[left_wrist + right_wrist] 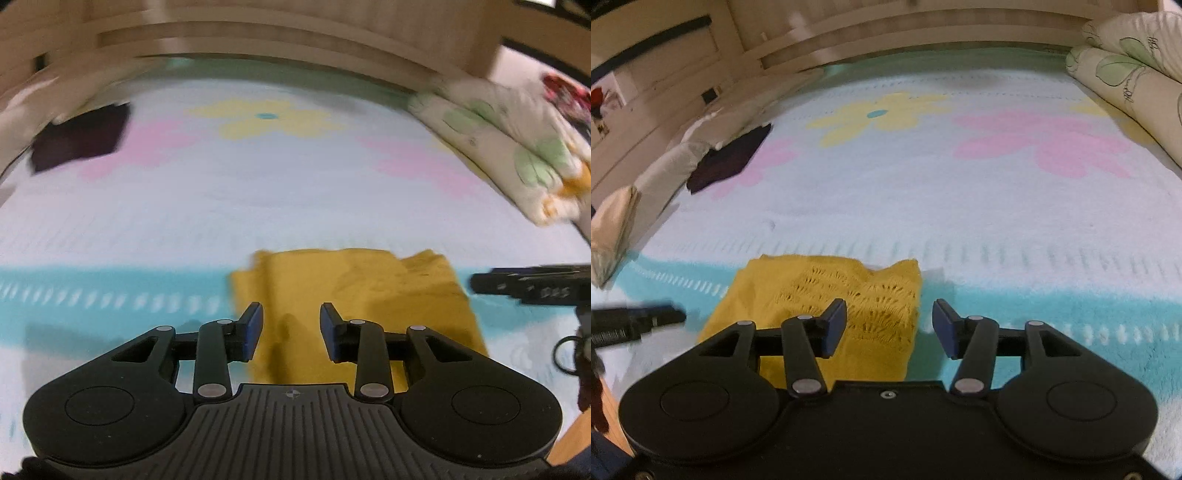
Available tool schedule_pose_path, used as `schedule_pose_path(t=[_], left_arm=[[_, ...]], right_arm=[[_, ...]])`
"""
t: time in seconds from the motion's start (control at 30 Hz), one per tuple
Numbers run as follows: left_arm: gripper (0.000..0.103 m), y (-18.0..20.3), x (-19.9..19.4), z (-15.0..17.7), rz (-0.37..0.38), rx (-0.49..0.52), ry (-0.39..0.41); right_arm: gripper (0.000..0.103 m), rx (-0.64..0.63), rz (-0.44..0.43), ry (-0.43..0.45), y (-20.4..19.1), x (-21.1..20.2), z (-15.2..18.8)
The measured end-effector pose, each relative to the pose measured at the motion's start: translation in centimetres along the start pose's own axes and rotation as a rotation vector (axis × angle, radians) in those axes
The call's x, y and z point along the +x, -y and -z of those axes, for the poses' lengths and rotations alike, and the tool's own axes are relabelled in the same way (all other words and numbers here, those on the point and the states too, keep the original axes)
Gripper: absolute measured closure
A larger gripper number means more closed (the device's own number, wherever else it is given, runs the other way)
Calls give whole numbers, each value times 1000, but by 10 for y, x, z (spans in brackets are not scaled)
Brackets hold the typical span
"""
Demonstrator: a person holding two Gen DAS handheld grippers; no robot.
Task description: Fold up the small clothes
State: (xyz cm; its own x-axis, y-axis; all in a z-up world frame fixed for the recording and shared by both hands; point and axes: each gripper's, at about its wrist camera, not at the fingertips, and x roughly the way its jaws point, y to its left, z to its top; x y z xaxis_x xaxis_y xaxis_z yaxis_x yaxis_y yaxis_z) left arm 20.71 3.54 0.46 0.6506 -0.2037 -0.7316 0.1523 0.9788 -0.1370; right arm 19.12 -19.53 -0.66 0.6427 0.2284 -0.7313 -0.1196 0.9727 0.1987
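Both grippers over the yellow knit, nothing held.

My left gripper (291, 330) and right gripper (889, 328) are both spread and empty above the knit (827, 306), which lies folded in a compact stack on the blanket (960, 206) near its teal edge. I judge this between folds, or the piece nearly done. Next I need a clean pinch on one edge, or the dark garment (733, 157) far left.
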Motion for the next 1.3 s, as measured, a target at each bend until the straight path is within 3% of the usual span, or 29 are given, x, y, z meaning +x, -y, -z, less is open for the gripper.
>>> schedule_pose_path(t=[0.13,0.23,0.3,0.4,0.5,0.6,0.63,0.7,0.77,0.87,1.07,1.13,1.2,1.3], left_arm=[[70,15,41,-12,4,28,-44],[70,18,73,-13,-43,66,-83],[67,5,75,-1,-93,71,-83],[67,-1,79,-3,-98,32,-79],[66,0,80,-2,-109,83,-81],[65,-7,73,-2,-86,35,-79],[63,-8,71,-3,-76,19,-78],[31,-9,55,4,-52,-10,-74],[21,-9,42,10,-41,-23,-54],[19,-2,21,22,-46,3,-37],[18,7,13,52,-83,69,-93],[14,3,12,65,-88,54,-125],[1,-3,8,75,-100,24,-134],[1,-11,1,85,-104,-21,-144]], right_arm=[[44,-55,51,-38,-8,14,10],[44,-41,67,-76,-2,29,10],[44,-42,75,-103,-2,40,10],[41,-42,75,-115,-5,55,9],[39,-39,81,-113,-8,65,7],[35,-21,88,-111,-7,63,6],[30,-16,91,-107,-6,61,7],[26,-12,104,-94,-3,53,9],[17,6,109,-69,2,40,12],[0,46,94,-32,8,19,19],[0,8,85,-91,2,0,45],[0,1,107,-117,-1,1,58],[0,22,105,-141,-1,2,72],[0,89,96,-126,3,-7,90]])
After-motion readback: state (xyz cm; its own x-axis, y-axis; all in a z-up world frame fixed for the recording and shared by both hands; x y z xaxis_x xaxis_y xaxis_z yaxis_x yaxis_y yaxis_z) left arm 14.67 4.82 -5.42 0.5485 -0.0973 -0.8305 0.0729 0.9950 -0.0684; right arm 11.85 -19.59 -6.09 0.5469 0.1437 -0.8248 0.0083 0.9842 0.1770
